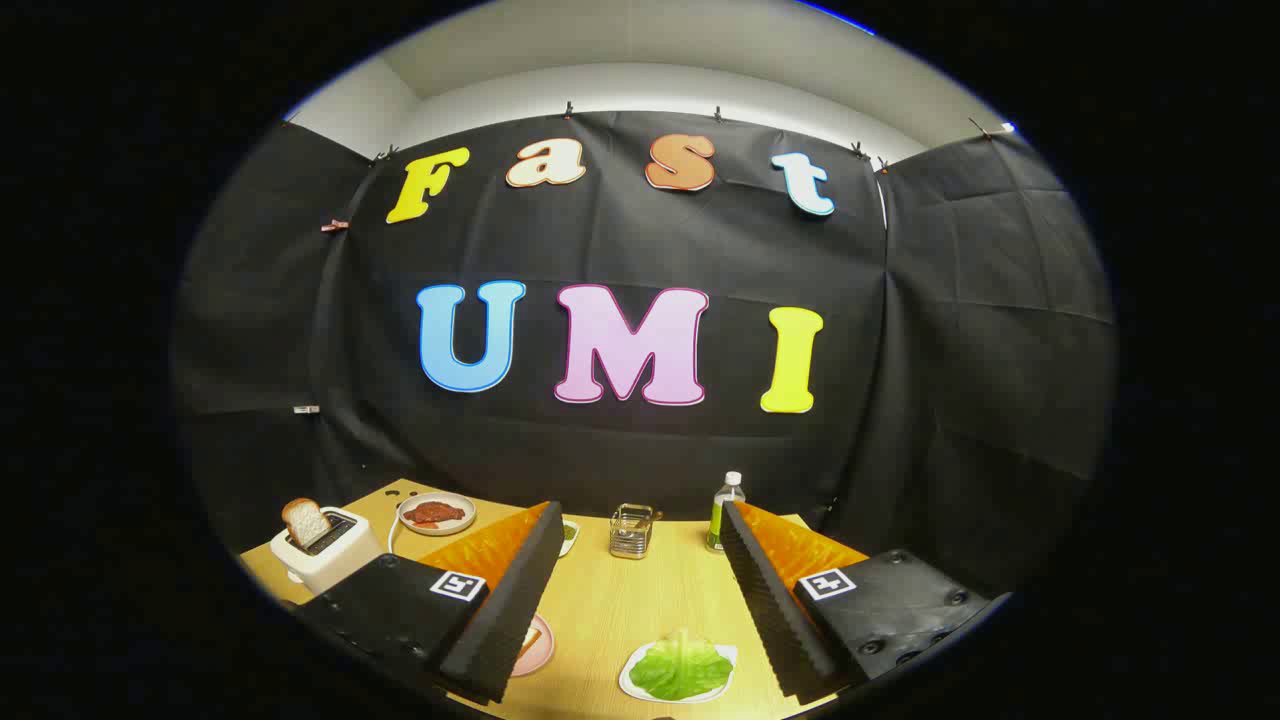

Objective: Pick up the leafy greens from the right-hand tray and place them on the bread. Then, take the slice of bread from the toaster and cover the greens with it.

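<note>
The leafy greens (pixel 681 668) lie on a small white tray (pixel 634 686) on the wooden table, low between my two fingers and nearer the right one. My gripper (pixel 640 520) stands open above the table with nothing between its fingers. A pink plate (pixel 537 645) peeks out from behind the left finger; what lies on it is mostly hidden. Off to the left stands a white toaster (pixel 325 555) with a slice of bread (pixel 305 521) sticking up out of its slot.
Beyond the toaster a plate with reddish meat (pixel 436 513) sits near the back wall. A small wire basket (pixel 631 531) and a green bottle with a white cap (pixel 726 511) stand at the table's far edge. A small green dish (pixel 569 533) shows by the left fingertip.
</note>
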### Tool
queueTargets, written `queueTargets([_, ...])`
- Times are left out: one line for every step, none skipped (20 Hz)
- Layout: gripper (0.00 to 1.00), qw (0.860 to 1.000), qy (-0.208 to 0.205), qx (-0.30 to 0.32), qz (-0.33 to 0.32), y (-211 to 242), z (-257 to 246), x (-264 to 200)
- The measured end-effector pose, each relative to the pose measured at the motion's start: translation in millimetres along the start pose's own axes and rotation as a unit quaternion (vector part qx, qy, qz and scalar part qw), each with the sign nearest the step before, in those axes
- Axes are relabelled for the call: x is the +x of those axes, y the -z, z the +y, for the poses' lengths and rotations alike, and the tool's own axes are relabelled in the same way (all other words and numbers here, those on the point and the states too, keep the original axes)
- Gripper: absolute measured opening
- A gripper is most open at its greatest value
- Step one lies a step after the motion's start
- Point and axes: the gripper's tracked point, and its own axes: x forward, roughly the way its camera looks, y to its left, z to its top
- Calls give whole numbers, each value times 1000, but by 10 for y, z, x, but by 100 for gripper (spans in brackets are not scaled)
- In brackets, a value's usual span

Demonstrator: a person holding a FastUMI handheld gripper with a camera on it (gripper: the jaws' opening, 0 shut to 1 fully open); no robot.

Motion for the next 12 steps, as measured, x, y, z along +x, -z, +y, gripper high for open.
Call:
queueTargets([97, 1000, 0, -1, 4, 25, -3, 5])
queueTargets([97, 1000, -1, 2, 9, 55, 2, -3])
queueTargets([97, 1000, -1, 7, 13, 80, 0, -19])
queueTargets([98, 1000, 0, 11, 16, 93, -11, -31])
queueTargets([97, 1000, 2, 13, 20, 112, -26, -22])
queueTargets([97, 1000, 5, 14, 25, 147, -44, -25])
queueTargets([97, 999, 6, 16, 29, 167, -51, -34])
queueTargets([98, 999, 7, 20, 33, 193, -53, -35])
queueTargets([98, 999, 7, 27, 39, 225, -50, -43])
queueTargets([98, 998, 9, 32, 46, 274, -53, -47])
queueTargets([97, 998, 9, 33, 53, 308, -62, -41])
queueTargets([97, 998, 11, 33, 57, 334, -77, -35])
